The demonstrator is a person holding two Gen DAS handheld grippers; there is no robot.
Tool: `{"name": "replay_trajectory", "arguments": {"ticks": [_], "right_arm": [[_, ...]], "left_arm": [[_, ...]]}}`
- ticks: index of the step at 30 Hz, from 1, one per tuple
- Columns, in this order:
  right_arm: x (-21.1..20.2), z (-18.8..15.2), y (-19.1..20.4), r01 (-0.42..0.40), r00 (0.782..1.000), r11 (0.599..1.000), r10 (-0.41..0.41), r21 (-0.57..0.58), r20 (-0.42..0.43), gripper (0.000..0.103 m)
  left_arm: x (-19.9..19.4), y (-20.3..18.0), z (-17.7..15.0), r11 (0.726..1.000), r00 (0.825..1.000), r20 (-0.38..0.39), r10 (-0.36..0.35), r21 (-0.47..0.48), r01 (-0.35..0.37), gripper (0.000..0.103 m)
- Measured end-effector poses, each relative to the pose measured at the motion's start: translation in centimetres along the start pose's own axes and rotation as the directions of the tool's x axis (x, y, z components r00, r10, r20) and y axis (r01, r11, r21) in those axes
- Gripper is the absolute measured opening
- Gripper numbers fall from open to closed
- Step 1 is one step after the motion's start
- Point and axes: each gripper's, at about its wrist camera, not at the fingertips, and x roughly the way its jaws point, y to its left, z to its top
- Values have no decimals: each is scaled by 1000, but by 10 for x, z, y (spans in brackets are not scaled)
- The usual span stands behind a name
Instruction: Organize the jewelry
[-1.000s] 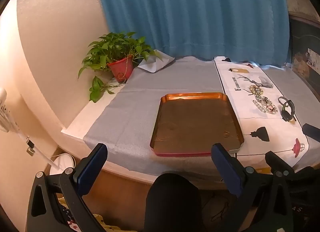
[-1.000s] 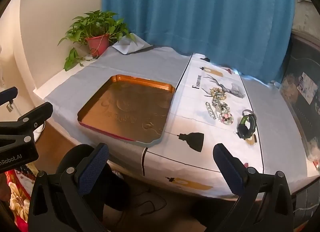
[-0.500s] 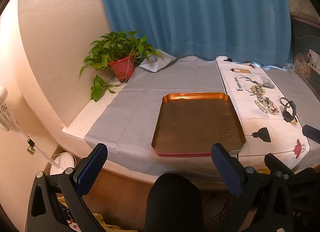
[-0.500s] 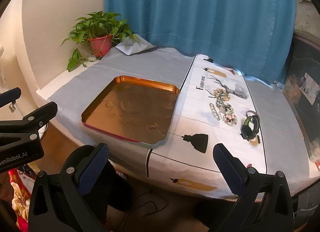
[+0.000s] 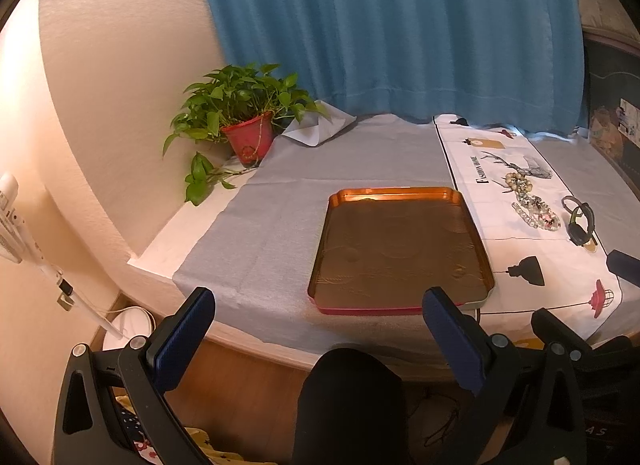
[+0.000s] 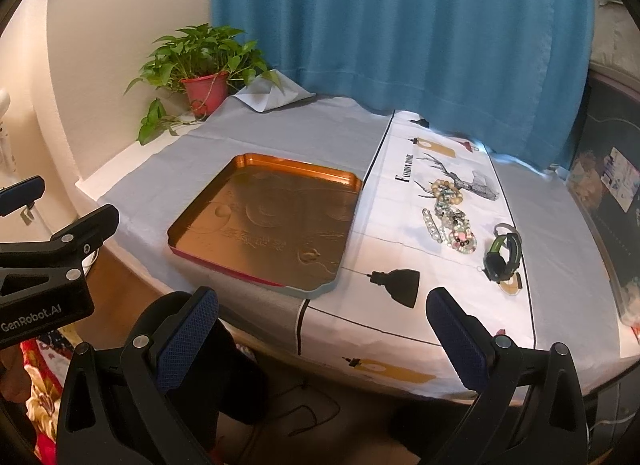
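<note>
An empty copper-coloured tray (image 5: 400,201) (image 6: 256,163) lies on the grey cloth in the middle of the table. To its right, on a white printed runner, sits a heap of beaded bracelets (image 5: 530,205) (image 6: 450,217) and a black and green watch (image 5: 580,219) (image 6: 502,251). My left gripper (image 5: 318,305) stands open below the table's front edge, short of the tray. My right gripper (image 6: 322,305) is open too, low in front of the table, well short of the jewelry. Nothing is held.
A potted plant in a red pot (image 5: 248,137) (image 6: 204,91) stands at the back left corner. A blue curtain (image 6: 400,25) hangs behind the table. A person's dark knee (image 5: 348,397) is below the front edge. A white fan stand (image 5: 128,325) is on the floor at left.
Both grippers have eased slightly back and to the left, so the table sits a little further right in both views. Both stay open and nothing on the table has moved.
</note>
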Motion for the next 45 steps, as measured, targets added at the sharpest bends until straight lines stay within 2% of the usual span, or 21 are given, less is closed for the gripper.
{"name": "replay_trajectory", "arguments": {"ticks": [10,45], "right_arm": [[-1,1,1,-5,1000,1000,5,0,-2,103],[-1,2,2,-9,1000,1000,9,2,-1,103]], "left_arm": [[2,12,7,1000,1000,-4,3,-13,-3,103],[0,11,4,1000,1000,3,9,-9,-9,103]]}}
